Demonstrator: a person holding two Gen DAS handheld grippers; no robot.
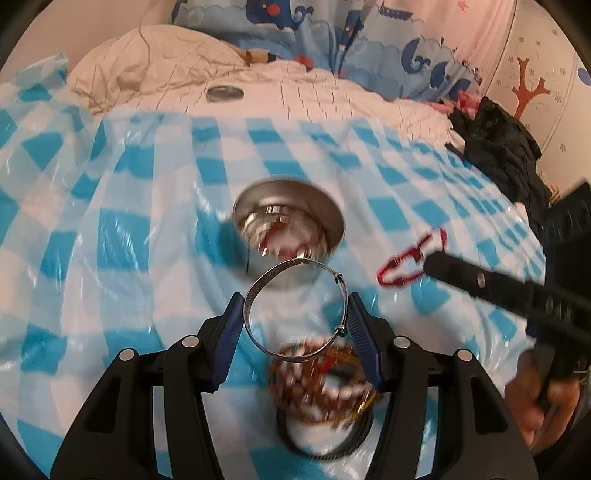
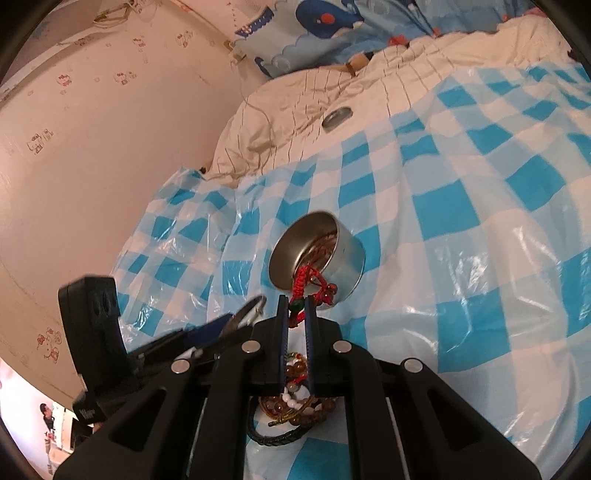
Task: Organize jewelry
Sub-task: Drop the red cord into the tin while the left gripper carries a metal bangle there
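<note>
My left gripper (image 1: 295,306) is shut on a silver bangle (image 1: 295,308) and holds it above the blue-checked plastic sheet, just short of a round metal tin (image 1: 291,218) that holds some jewelry. My right gripper (image 2: 297,314) is shut on a red cord bracelet (image 2: 308,286) that hangs in front of the tin (image 2: 317,256). In the left wrist view the right gripper (image 1: 428,262) carries that red bracelet (image 1: 410,262) at the right. A pile of bead bracelets (image 1: 321,384) and a black braided band (image 2: 277,437) lie on the sheet below both grippers.
The tin's lid (image 1: 224,93) lies on the cream quilt (image 1: 295,92) further back. Dark clothing (image 1: 498,147) is heaped at the right. A pink wall (image 2: 92,166) runs along the bed's left side. Whale-print bedding (image 2: 332,26) is at the back.
</note>
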